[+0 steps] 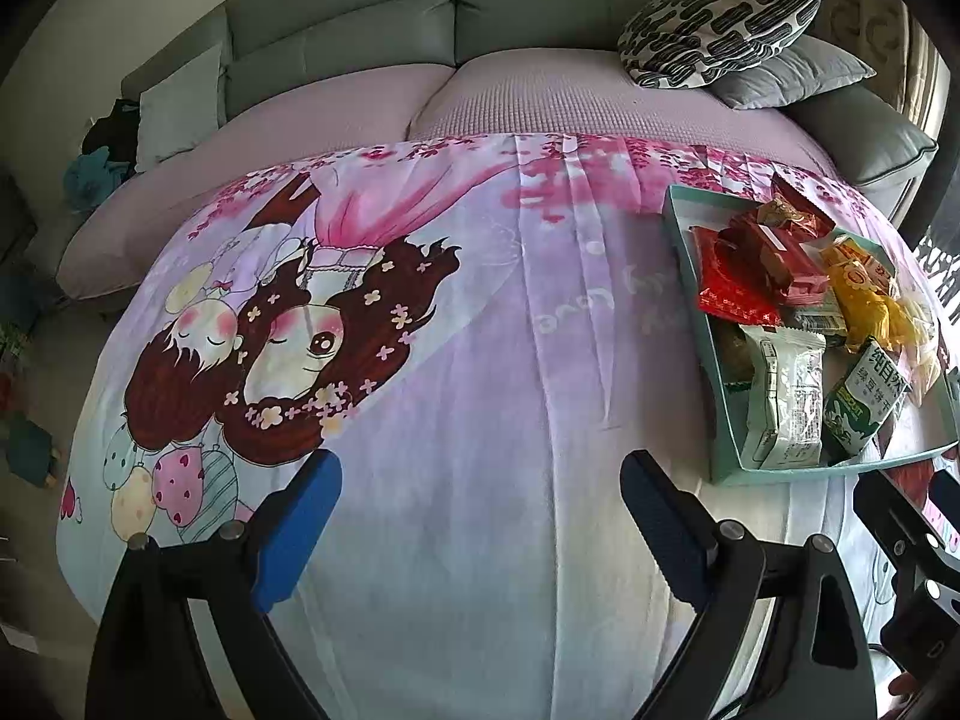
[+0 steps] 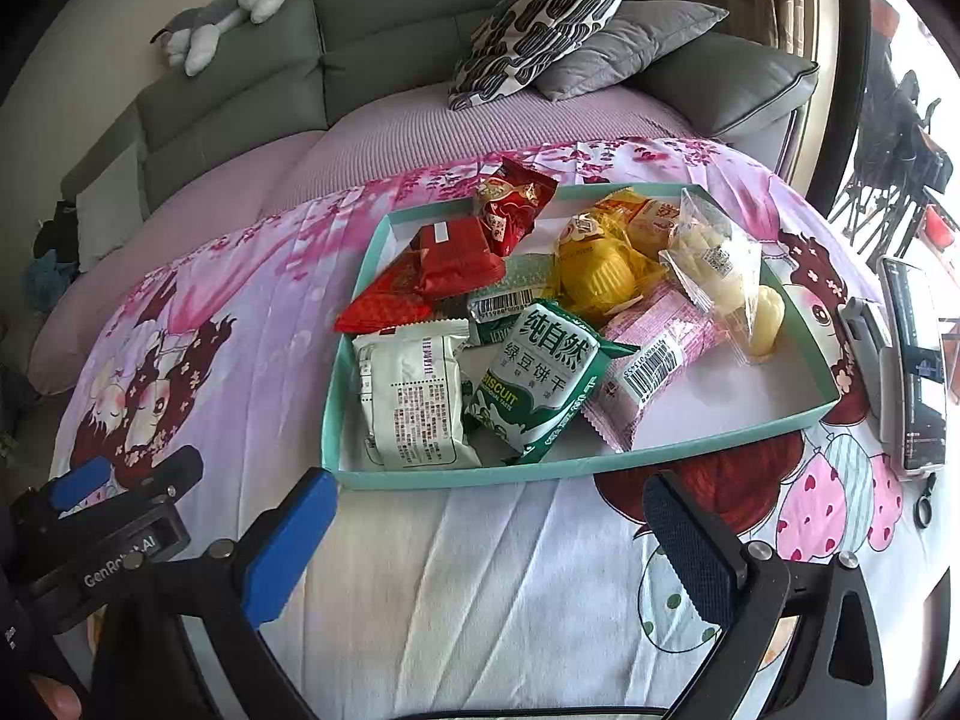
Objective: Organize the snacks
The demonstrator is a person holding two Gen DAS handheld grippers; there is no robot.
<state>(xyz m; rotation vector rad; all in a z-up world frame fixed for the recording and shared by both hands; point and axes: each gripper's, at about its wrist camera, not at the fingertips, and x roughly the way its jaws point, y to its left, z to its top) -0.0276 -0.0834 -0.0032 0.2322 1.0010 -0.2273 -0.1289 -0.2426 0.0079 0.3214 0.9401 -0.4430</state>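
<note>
Snacks all sit together inside a shallow teal tray (image 2: 576, 465) on a table draped with a pink cartoon cloth (image 2: 468, 570), in front of a grey sofa (image 2: 384, 30). Going left to right in the right wrist view: the left gripper (image 1: 480, 516) shows at the far left edge, low over bare cloth, its blue-padded fingers spread wide and holding nothing. Next, the right gripper (image 2: 489, 534) hangs just short of the tray's near wall, also spread and empty, aimed at the packets as if ready to reach in.

Inside the tray, a white packet (image 2: 411, 399) lies at the near left, with red packets (image 2: 450, 258) stacked behind it and one leaning over the far rim. A green biscuit packet (image 2: 537, 384) lies in the middle, partly over a pink packet (image 2: 654, 354). Yellow wrapped cakes (image 2: 600, 270) and a clear bag of pale sweets (image 2: 720, 264) fill the right side, leaving the near right corner bare.

The packets overlap loosely, roughly grouped by colour, so this would fit snacks already gathered in as well as a heap waiting to be sorted. A phone (image 2: 915, 360) rests on a stand right of the tray.
</note>
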